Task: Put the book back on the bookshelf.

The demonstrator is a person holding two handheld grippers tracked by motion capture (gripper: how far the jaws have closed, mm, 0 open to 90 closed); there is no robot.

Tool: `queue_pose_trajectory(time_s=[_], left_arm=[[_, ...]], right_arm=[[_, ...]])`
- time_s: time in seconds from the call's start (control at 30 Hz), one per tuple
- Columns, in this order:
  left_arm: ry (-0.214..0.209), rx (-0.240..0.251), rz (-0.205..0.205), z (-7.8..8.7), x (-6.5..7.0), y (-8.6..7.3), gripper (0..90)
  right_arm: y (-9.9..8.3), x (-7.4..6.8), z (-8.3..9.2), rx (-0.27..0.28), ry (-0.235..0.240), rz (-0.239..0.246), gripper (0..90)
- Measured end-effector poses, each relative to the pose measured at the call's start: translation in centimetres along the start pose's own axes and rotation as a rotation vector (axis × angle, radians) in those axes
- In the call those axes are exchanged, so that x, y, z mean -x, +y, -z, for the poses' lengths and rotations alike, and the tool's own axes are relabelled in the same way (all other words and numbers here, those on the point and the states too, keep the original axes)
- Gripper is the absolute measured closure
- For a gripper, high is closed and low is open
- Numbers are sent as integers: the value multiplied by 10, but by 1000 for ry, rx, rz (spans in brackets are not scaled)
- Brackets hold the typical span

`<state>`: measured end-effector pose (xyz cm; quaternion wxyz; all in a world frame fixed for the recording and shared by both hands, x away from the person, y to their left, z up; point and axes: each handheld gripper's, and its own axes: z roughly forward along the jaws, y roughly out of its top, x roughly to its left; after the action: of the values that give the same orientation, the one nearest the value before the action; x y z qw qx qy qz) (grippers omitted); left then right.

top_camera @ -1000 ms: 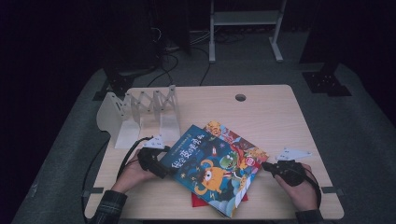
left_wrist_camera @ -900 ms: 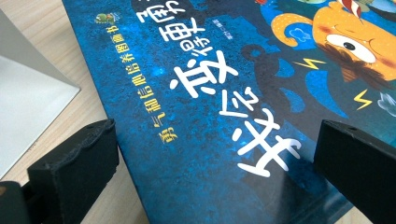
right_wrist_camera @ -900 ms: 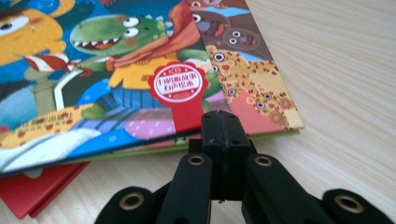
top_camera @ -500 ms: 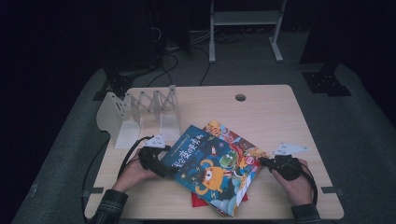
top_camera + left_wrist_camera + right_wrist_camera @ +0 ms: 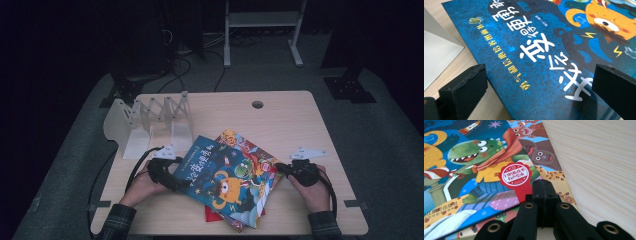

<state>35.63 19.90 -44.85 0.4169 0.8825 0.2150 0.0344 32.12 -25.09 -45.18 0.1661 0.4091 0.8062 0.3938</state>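
A stack of picture books lies at the table's front middle. On top is a blue book (image 5: pixel 220 177) (image 5: pixel 544 50) with an orange creature and a green dinosaur on its cover. My left gripper (image 5: pixel 181 181) (image 5: pixel 539 77) is open, its jaws spread wide on either side of the blue book's left corner, with no pad pressing on it. My right gripper (image 5: pixel 278 168) (image 5: pixel 545 187) is shut with nothing between its jaws. Its tip rests at the right edge of the stack, over a lower book with brown animals (image 5: pixel 541 157) (image 5: pixel 235 141). A red book (image 5: pixel 212 214) peeks out at the bottom.
A white folding book rack (image 5: pixel 150 117) stands at the back left of the wooden table (image 5: pixel 280 125); its flat base (image 5: pixel 436 57) lies close to my left gripper. A cable hole (image 5: pixel 257 104) sits near the far edge. Dark floor surrounds the table.
My right gripper has slid a little to the left, up to the right edge of the book stack. The left gripper and the books have kept still.
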Motion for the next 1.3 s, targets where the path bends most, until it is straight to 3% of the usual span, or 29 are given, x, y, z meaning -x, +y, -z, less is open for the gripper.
queue_pose_trajectory(time_s=[0.3, 0.57, 0.67, 0.83, 1.17, 1.3], left_arm=[[-18, -4, 1, 8, 11, -7, 0], [-33, -7, -3, 14, 22, -13, 0], [-38, -3, -1, 15, 21, -12, 0], [-11, -12, 10, 9, 15, -12, 0], [11, 32, 44, 0, 0, -8, 0], [8, 28, 31, 3, 2, -7, 0]], right_arm=[[9, 1, -8, -16, -31, 26, 898], [10, 0, -15, -12, -15, 14, 897], [11, 1, -15, -13, -18, 12, 898], [11, 1, -16, -7, -16, 1, 898], [18, 6, -24, -7, -38, -12, 897], [22, 5, -29, -11, -47, -3, 898]])
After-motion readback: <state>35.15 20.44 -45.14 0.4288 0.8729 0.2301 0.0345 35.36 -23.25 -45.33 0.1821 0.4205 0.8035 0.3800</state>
